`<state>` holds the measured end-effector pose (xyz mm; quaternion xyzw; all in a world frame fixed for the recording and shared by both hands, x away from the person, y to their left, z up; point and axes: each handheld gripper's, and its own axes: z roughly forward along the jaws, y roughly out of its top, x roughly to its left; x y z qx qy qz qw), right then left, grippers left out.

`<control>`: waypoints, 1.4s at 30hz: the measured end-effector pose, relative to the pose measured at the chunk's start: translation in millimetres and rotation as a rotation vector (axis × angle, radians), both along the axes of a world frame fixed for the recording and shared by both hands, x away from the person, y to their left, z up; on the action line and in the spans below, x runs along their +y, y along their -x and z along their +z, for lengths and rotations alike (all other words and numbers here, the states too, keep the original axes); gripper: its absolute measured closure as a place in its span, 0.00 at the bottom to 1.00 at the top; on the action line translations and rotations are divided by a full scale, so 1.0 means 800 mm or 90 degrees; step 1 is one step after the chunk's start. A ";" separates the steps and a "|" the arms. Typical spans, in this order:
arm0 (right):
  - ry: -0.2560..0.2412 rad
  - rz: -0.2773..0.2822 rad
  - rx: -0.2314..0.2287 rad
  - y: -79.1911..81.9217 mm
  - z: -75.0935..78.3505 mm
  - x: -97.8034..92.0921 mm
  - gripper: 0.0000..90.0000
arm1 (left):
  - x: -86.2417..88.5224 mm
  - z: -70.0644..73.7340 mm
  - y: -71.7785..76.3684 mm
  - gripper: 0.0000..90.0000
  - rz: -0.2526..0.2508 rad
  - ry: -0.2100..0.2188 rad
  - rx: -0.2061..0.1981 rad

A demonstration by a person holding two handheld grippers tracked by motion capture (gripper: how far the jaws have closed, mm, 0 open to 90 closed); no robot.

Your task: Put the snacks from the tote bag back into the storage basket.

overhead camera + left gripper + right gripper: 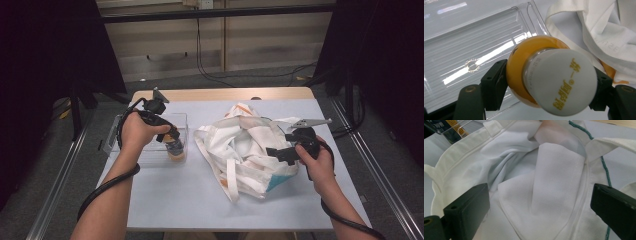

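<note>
Pale table [190,200], bare near edge; bottle [549,77] in left tongs [549,86].

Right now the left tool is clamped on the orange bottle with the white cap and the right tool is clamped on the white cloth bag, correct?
Not quite. The left tool is clamped on the orange bottle with the white cap, but the right tool is open: the right gripper view shows its jaws spread wide over the white cloth bag, gripping nothing.

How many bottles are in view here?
1: the bottle sits clamped in the left gripper, over the clear tray beside the bag. The bag may hide more.
</note>
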<state>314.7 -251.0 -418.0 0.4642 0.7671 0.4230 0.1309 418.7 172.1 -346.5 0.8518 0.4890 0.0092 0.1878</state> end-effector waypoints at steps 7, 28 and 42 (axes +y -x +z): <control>0.001 0.001 -0.001 -0.001 0.000 0.001 0.03 | -0.001 -0.001 0.001 0.33 -0.001 0.002 -0.008; 0.000 0.004 -0.003 -0.001 0.001 0.002 0.03 | 0.000 -0.009 0.000 0.32 -0.006 0.031 -0.019; 0.001 0.010 -0.006 -0.003 0.002 0.007 0.03 | 0.013 -0.004 0.011 0.24 0.006 0.070 -0.039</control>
